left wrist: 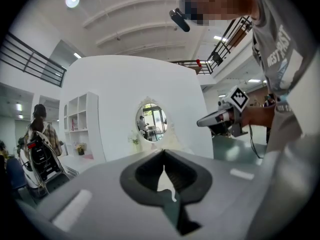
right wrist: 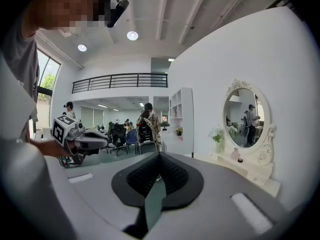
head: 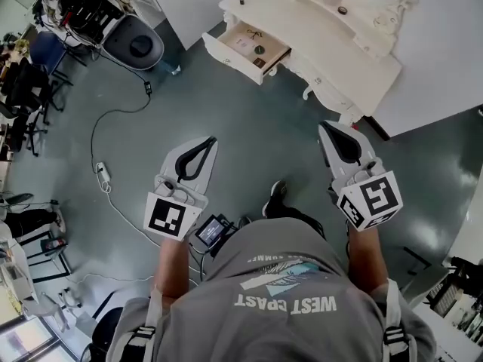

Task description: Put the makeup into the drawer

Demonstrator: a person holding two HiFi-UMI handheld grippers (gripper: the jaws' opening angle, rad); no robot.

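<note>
A white vanity table (head: 355, 51) stands ahead at the upper right, its drawer (head: 226, 55) pulled open with a few small dark makeup items (head: 259, 50) inside. More small items, a dark jar (head: 342, 10) among them, sit on the tabletop. My left gripper (head: 205, 142) and right gripper (head: 324, 127) are held out over the floor, well short of the table, both shut and empty. In the right gripper view the oval mirror (right wrist: 243, 116) and the jar (right wrist: 240, 160) lie to the right of the shut gripper (right wrist: 159, 156). The left gripper (left wrist: 163, 153) faces the mirror (left wrist: 152, 123).
A black seat on a frame (head: 113, 29) stands at the upper left. A cable with a power strip (head: 102, 173) runs over the grey floor left of me. Office chairs (head: 30, 89) line the left edge. My shoe (head: 275, 198) shows between the grippers. A person (right wrist: 147, 124) stands farther off.
</note>
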